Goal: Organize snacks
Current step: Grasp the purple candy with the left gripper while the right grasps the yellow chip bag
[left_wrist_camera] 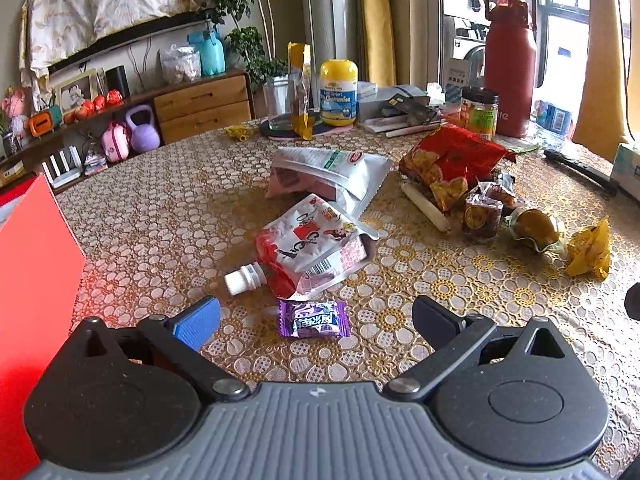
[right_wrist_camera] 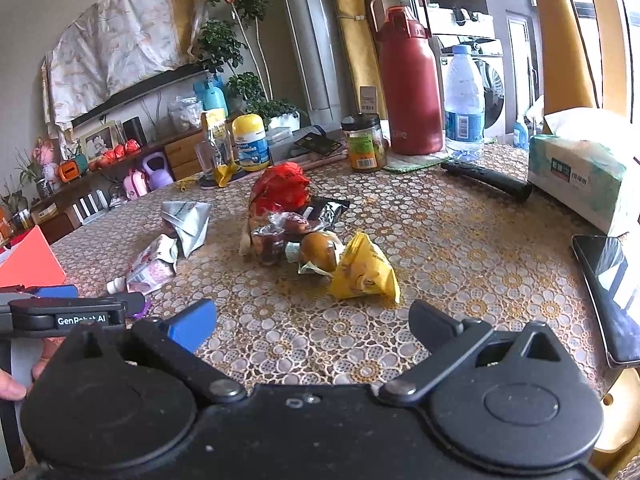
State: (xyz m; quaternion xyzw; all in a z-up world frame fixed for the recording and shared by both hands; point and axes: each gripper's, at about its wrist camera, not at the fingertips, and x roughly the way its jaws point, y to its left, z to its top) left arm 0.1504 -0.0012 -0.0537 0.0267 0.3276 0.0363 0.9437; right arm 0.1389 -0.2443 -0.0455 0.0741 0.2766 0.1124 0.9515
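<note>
The left gripper (left_wrist_camera: 316, 312) is wide open, just behind the purple candy (left_wrist_camera: 314, 319). Go straight down and squeeze gently. The right gripper (right_wrist_camera: 312, 316) is open too.

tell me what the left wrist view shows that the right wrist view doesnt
Only the left wrist view shows the whole purple candy, lying between the open left gripper fingers, and the white stick snack. Only the right wrist view shows the water bottle, the phone and the whole tissue pack. Both show the spout pouch, yellow packet, red flask and red box.
</note>
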